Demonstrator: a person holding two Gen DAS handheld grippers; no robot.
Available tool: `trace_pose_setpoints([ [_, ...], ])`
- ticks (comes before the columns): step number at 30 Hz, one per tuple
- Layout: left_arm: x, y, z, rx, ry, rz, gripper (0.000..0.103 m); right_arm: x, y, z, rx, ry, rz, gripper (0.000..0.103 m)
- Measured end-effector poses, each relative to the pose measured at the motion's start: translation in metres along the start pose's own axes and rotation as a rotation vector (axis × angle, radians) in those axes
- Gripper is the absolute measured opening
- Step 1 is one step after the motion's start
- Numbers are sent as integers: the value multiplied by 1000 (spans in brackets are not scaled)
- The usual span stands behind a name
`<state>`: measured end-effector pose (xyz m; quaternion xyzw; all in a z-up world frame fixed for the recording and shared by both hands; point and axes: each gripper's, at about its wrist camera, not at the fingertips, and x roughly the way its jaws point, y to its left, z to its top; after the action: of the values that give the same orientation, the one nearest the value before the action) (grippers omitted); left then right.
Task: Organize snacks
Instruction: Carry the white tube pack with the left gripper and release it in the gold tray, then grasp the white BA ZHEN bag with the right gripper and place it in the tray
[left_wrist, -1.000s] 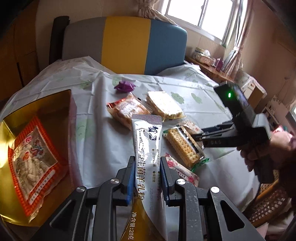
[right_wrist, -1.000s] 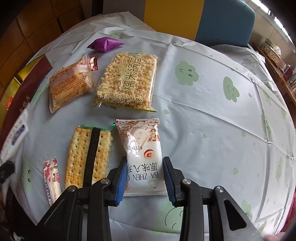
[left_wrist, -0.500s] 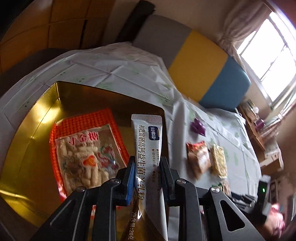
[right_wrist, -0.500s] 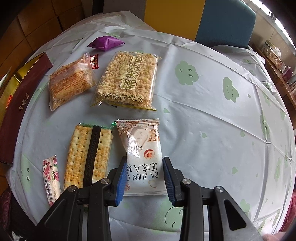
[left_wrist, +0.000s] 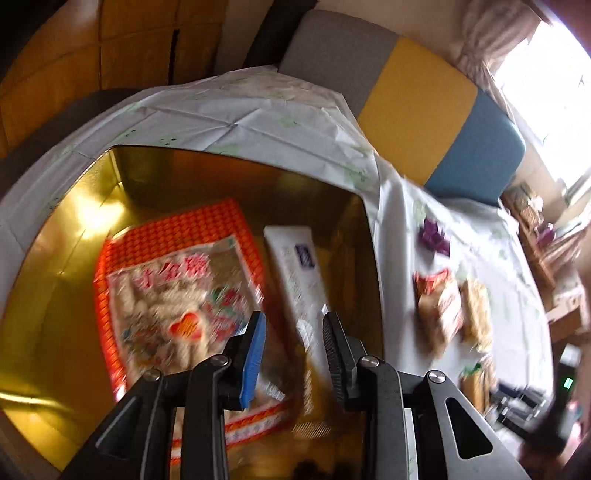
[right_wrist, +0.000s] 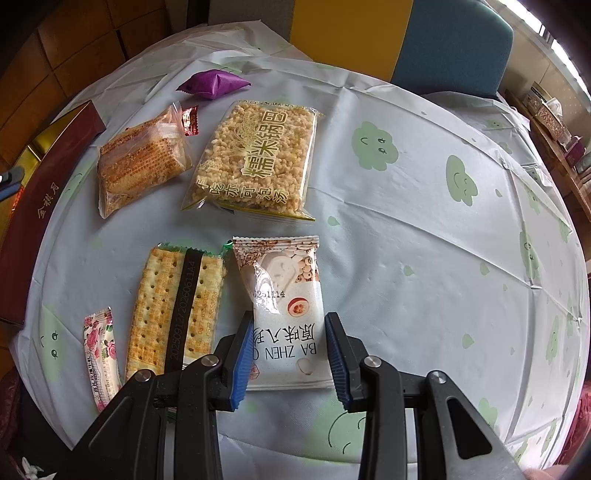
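Note:
In the left wrist view my left gripper (left_wrist: 293, 334) is open above the gold box (left_wrist: 66, 266). A white milk-powder stick (left_wrist: 301, 280) lies in the box below the jaws, free of them, beside an orange snack bag (left_wrist: 173, 295). In the right wrist view my right gripper (right_wrist: 288, 349) is open, its jaws on either side of a white Ba Zhen cake packet (right_wrist: 286, 310) lying on the table (right_wrist: 424, 229). Nearby lie a cracker pack (right_wrist: 173, 306), a rice-crisp bag (right_wrist: 258, 158), an orange pastry pack (right_wrist: 142, 162), a purple candy (right_wrist: 212, 84) and a floral sachet (right_wrist: 101, 354).
The gold box's dark red side (right_wrist: 33, 214) stands at the table's left edge in the right wrist view. A grey, yellow and blue chair back (left_wrist: 406, 96) stands behind the table. The other gripper (left_wrist: 535, 402) shows at the far right of the left wrist view.
My left gripper swung left over the gold box, opened and let go of the milk-powder stick, which now lies in the box. My right gripper has stayed still around the cake packet.

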<state>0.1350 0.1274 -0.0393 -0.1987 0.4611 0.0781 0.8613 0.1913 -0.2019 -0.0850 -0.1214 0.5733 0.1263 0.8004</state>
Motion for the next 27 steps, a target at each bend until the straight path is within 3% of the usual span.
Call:
trace_pose_setpoints([
  [13,-38,1,-46,112,-51,102,32,-2,4,0,-11,-9,-22,36],
  [27,-62,27,-56,82,-99,158,33,-10,-8,-2,59,-3,-35,35],
])
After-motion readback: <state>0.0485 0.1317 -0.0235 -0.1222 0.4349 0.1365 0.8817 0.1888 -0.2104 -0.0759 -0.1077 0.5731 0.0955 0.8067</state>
